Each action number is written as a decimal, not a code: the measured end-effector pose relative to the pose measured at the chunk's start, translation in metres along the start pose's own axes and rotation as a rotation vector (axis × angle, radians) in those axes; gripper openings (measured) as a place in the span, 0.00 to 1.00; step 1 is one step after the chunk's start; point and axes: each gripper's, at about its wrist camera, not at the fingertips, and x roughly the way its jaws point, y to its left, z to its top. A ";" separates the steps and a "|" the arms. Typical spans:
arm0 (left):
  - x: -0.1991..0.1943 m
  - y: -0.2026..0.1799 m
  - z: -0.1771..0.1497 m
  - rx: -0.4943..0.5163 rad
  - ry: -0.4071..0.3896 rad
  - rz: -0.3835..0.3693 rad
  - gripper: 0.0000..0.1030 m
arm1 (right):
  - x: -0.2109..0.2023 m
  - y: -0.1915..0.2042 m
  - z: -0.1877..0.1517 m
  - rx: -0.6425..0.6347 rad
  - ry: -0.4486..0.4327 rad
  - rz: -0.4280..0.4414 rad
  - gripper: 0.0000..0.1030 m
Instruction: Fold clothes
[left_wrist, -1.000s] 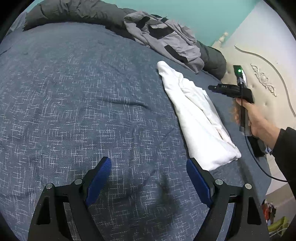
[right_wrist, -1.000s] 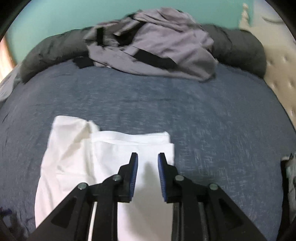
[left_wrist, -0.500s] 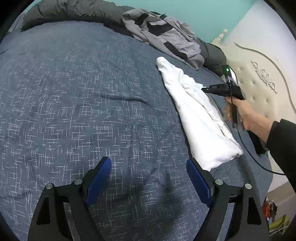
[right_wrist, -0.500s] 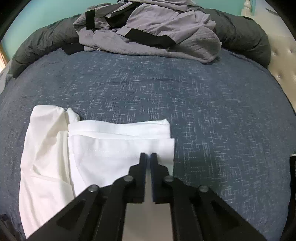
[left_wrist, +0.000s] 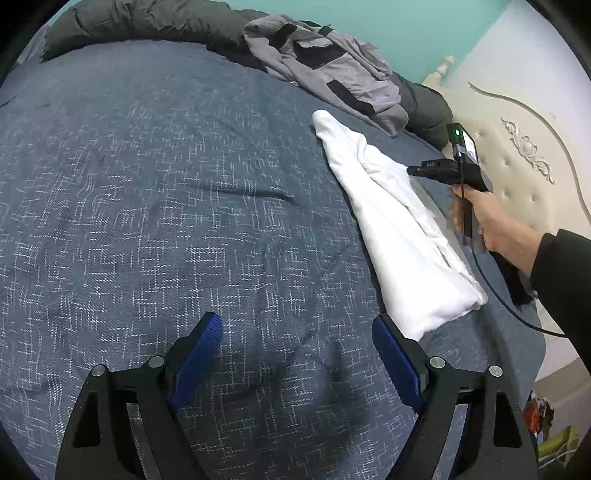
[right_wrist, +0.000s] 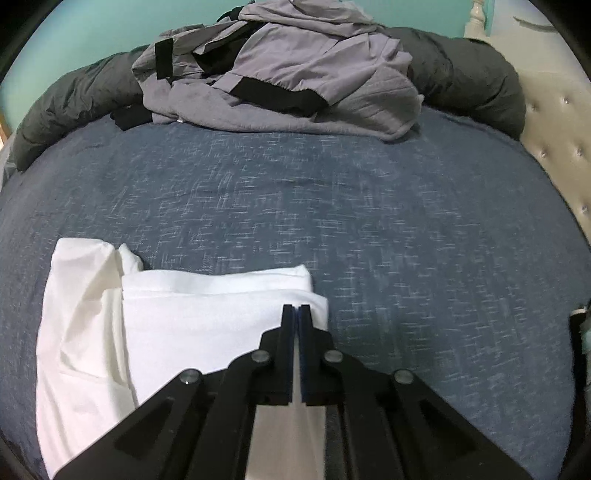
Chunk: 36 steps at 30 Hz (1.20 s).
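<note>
On blue bedspread (right_wrist: 369, 206), near the headboard (left_wrist: 524, 147): lying part-folded, white garment (right_wrist: 207, 325). Pinching its top layer by the far corner, probably for another fold, right gripper (right_wrist: 296, 314). Hovering over bare bedspread, spread wide and empty, left gripper (left_wrist: 295, 350).

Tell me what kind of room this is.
Most likely a bedroom: a blue bedspread covers a bed, a cream tufted headboard stands at its end, and a dark rolled duvet lies along the teal wall.

One white garment (right_wrist: 207, 325); one grey jacket (right_wrist: 295, 74)
</note>
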 end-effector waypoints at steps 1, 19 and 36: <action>0.000 0.000 0.000 0.001 0.001 -0.001 0.84 | 0.001 -0.001 0.001 0.011 0.003 0.007 0.01; -0.005 -0.003 0.003 -0.012 -0.009 -0.021 0.84 | -0.059 0.015 -0.031 -0.042 -0.008 0.197 0.29; -0.009 -0.004 0.004 -0.019 -0.012 -0.041 0.84 | -0.049 0.159 -0.075 -0.427 0.113 0.130 0.29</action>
